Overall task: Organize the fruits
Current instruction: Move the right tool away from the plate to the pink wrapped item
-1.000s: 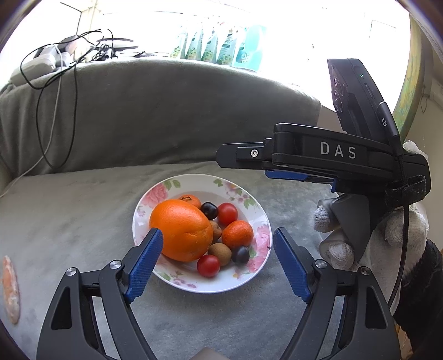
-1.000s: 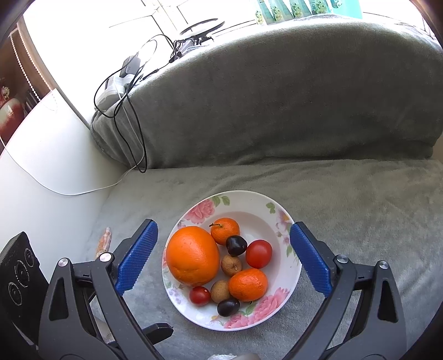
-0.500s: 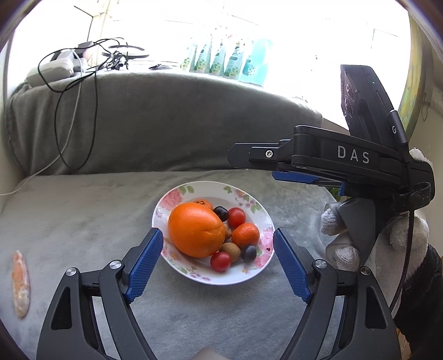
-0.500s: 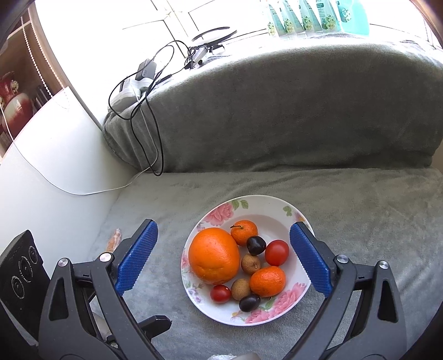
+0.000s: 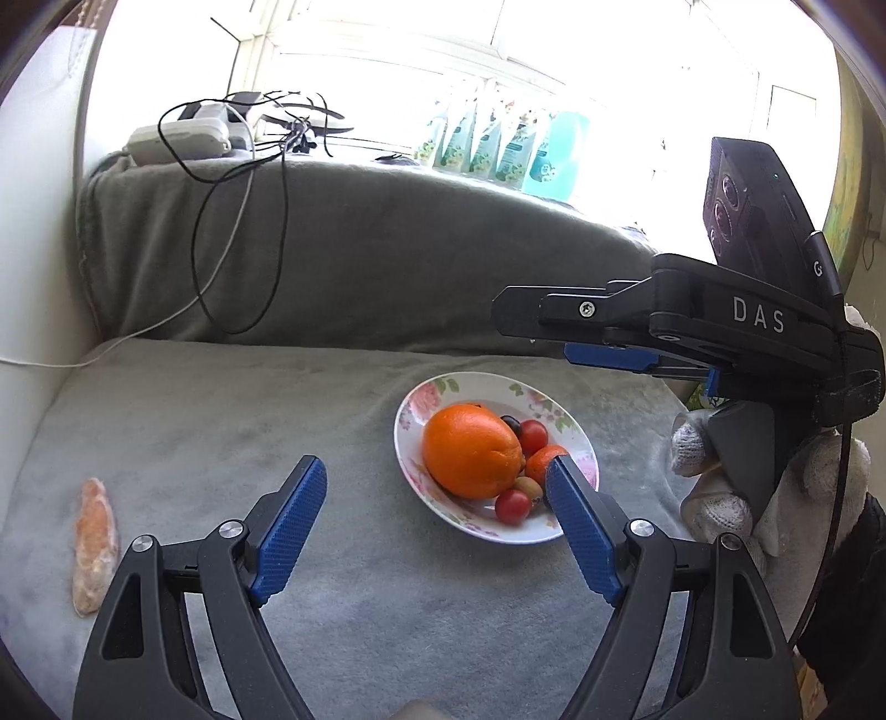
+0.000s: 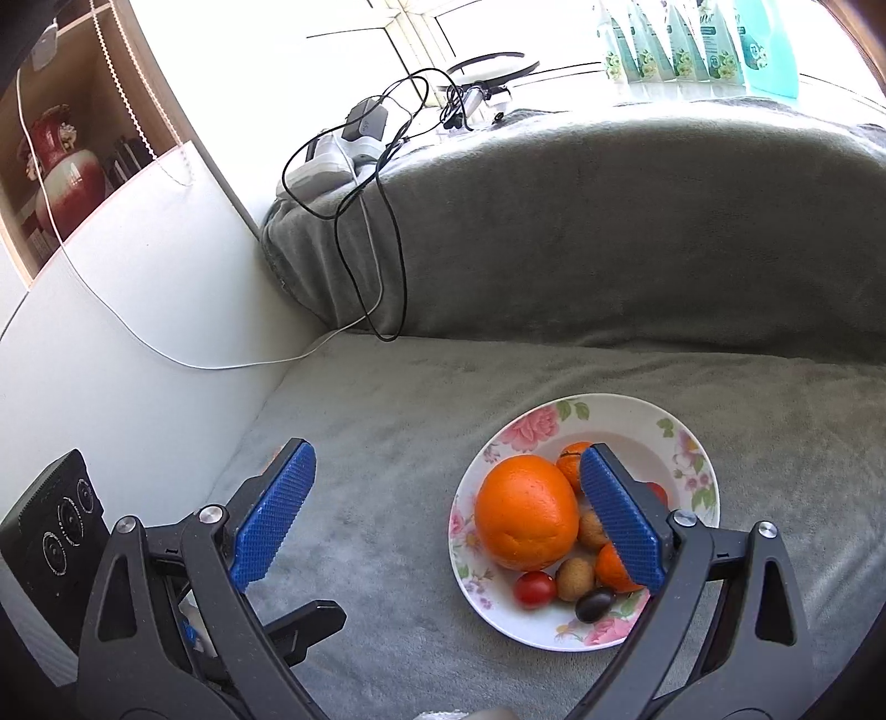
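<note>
Grey blanket (image 5: 221,421) bare beside plate (image 5: 407,443)

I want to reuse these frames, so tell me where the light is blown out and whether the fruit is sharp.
Left wrist view: the window is blown out white, though the orange is sharp and evenly lit. Right wrist view: glare washes the sill behind the bottles, and the plate stays crisp; fisheye bends both edges.

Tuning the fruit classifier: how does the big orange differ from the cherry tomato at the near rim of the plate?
Size: the big orange is by far the largest fruit on the plate; the cherry tomato is among the smallest.
Colour: the orange is orange, the tomato red.
Surface: the orange's peel looks matte and dimpled; the tomato's skin is smooth and glossy.
Shared: both are roundish and lie on the floral plate, neither held by a gripper.
</note>
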### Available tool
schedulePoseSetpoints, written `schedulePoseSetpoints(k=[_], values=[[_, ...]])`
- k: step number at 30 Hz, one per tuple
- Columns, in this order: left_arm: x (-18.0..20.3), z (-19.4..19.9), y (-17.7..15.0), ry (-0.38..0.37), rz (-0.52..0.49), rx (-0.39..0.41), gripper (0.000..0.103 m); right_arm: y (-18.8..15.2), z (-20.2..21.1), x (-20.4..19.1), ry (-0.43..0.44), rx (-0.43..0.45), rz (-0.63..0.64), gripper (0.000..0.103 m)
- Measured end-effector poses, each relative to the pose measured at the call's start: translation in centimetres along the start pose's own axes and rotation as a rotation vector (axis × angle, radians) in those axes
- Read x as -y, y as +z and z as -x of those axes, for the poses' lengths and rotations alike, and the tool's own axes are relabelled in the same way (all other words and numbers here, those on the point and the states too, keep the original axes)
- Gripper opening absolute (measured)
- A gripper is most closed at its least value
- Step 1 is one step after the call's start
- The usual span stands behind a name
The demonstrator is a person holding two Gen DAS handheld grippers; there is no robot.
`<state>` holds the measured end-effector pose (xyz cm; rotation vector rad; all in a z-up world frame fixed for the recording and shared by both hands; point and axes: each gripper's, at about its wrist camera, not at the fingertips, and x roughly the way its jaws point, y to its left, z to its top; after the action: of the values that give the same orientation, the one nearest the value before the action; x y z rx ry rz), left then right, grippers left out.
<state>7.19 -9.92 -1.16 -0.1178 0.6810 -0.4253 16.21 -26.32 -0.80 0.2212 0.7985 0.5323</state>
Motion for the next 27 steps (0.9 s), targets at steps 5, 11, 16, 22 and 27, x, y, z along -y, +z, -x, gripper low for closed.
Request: schedulePoseSetpoints(k=[5, 11, 16, 22, 27], values=[[-2.3, 1.2, -0.8, 0.033, 0.039, 0.004, 0.082, 0.0, -1.0, -2.1, 0.031, -0.016, 0.025, 0.098], [-5.3, 2.9, -1.8, 0.079, 0.093, 0.011, 0.082, -0.1, -2.8, -4.4, 0.063, -0.046, 0.056, 0.098], [-7.9, 4.7, -2.9, 0.132, 0.131, 0.019, 0.082, -0.2, -4.5, -6.4, 0.093, -0.076, 0.082, 0.098], [-10.8, 6.7, -4.7, 0.186, 0.187, 0.017, 0.082, -0.6, -6.8, -8.9, 0.118, -0.114, 0.114, 0.098], [-12.9, 7.8, -6.8, 0.230, 0.232, -0.001, 0.082, -1.2, -8.8, -11.2, 0.131, -0.151, 0.139, 0.098]])
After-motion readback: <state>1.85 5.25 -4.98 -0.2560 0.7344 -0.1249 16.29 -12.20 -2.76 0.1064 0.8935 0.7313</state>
